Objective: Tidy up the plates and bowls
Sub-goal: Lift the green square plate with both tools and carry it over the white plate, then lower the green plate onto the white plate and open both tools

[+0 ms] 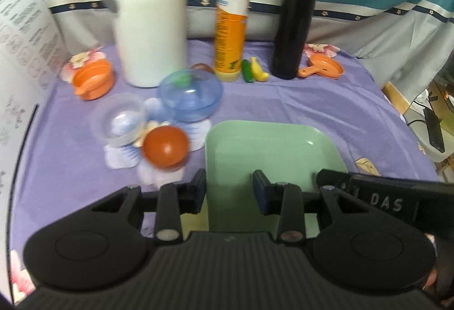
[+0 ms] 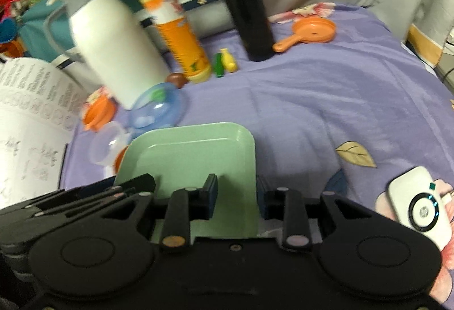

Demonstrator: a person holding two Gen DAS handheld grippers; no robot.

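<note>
- Evidently, in the left wrist view, the left gripper [image 1: 229, 190] is clamped on the left edge of the green plate [image 1: 272, 151], one finger outside the rim and one inside; the right gripper [image 1: 369, 190] enters at 4 o'clock.
- Bowls lie at 10 o'clock of the plate: a blue bowl [image 1: 189, 98], a clear bowl [image 1: 119, 118] and a red bowl [image 1: 165, 146], probably awaiting sorting.
- Likewise, in the right wrist view, the right gripper [image 2: 236, 198] pinches the right edge of the plate [image 2: 193, 151], so two grips likely keep it level above the cloth [image 2: 326, 100]; the left gripper [image 2: 85, 196] shows at 8 o'clock.
</note>
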